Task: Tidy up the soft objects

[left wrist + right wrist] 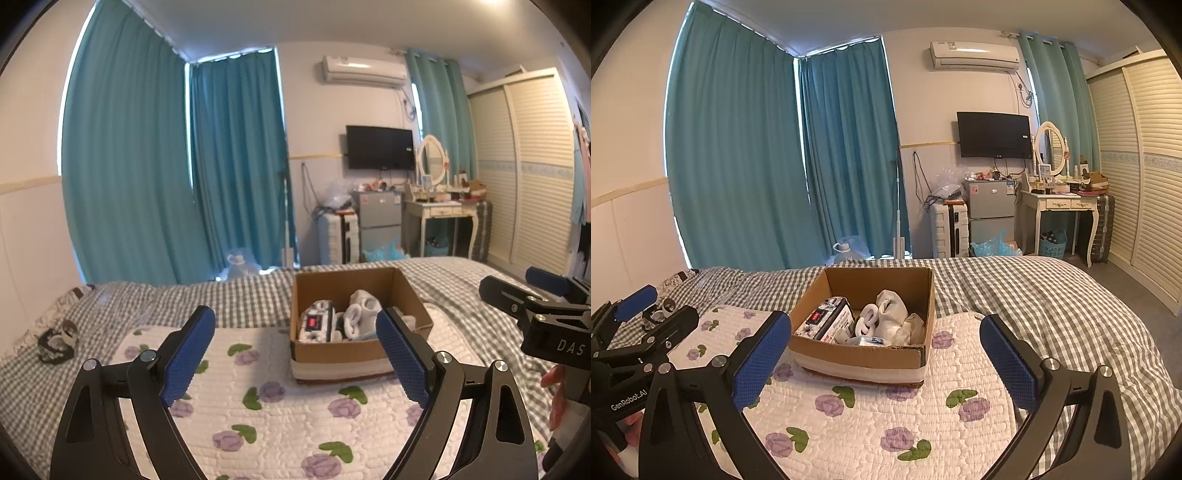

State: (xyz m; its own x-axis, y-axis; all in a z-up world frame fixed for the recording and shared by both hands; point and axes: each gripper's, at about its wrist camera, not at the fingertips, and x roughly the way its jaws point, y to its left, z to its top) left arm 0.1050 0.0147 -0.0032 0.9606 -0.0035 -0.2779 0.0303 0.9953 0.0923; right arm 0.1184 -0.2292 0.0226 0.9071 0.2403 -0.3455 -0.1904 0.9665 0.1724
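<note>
left wrist view is showing one bed (240, 295) under a grey checked cover, lying beyond and beneath the jaws. one white quilted mat (280, 406) with purple flowers is lying on it, spreading directly under and between the jaws. one open cardboard box (354, 350) is sitting on the far part of the mat, just ahead of the jaws and a little toward the right finger, which is overlapping its near right corner in this view. soft things are lying inside the box: one patterned grey-and-white pouch with a red patch (317, 325) at the left, and a huddle of white soft pieces (360, 308) at the right; their exact count is not clear. one small dark-and-white soft item (59, 341) is lying on the checked cover, well off beyond the left finger.

the left gripper (295, 356) is hanging over the mat with its jaws standing wide apart, holding nothing and touching nothing.

right wrist view is showing the right gripper (884, 356) likewise spread wide and gripping nothing, with the same box (857, 356) sitting straight ahead between its two blue pads (761, 356). each gripper is appearing at the edge of the other's view, so they are standing side by side.
</note>
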